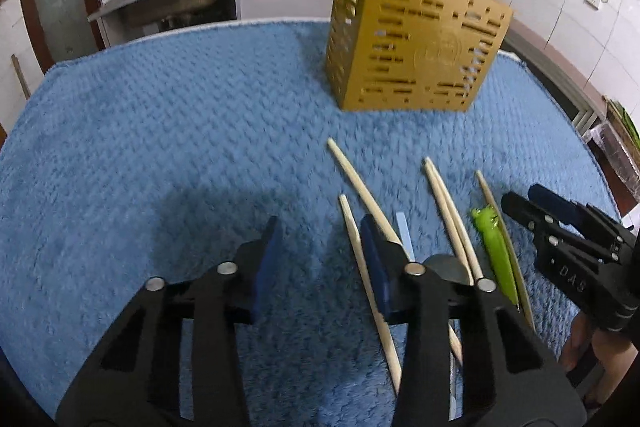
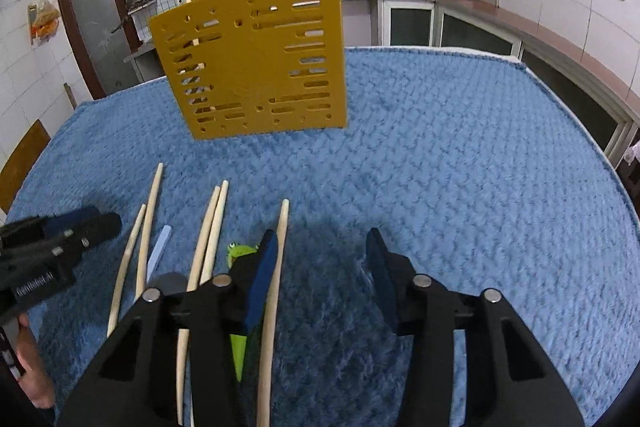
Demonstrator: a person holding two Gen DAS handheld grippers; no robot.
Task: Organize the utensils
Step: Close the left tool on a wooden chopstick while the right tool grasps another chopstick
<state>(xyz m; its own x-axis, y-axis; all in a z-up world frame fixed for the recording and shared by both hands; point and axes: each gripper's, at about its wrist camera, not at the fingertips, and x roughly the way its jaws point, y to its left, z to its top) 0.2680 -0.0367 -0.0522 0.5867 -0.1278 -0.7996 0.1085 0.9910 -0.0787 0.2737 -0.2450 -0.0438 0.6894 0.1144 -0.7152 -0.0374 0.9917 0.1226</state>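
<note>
Chopsticks [image 1: 362,183] lie loose on our blue table [image 1: 160,131], waiting for the gold holder [image 1: 416,39]. Both our grippers, left [image 1: 324,259] and right [image 2: 324,267], hover with jaws apart, grasping nothing.

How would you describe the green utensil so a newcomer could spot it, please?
On the blue mat, in front of the gold utensil holder, lies a row of pale chopsticks. The green utensil lies among them, the only bright one.

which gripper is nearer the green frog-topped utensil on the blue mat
Right. The right gripper has its left finger directly over the green frog-topped utensil; the left gripper sits further off, past the wooden chopsticks.
</note>
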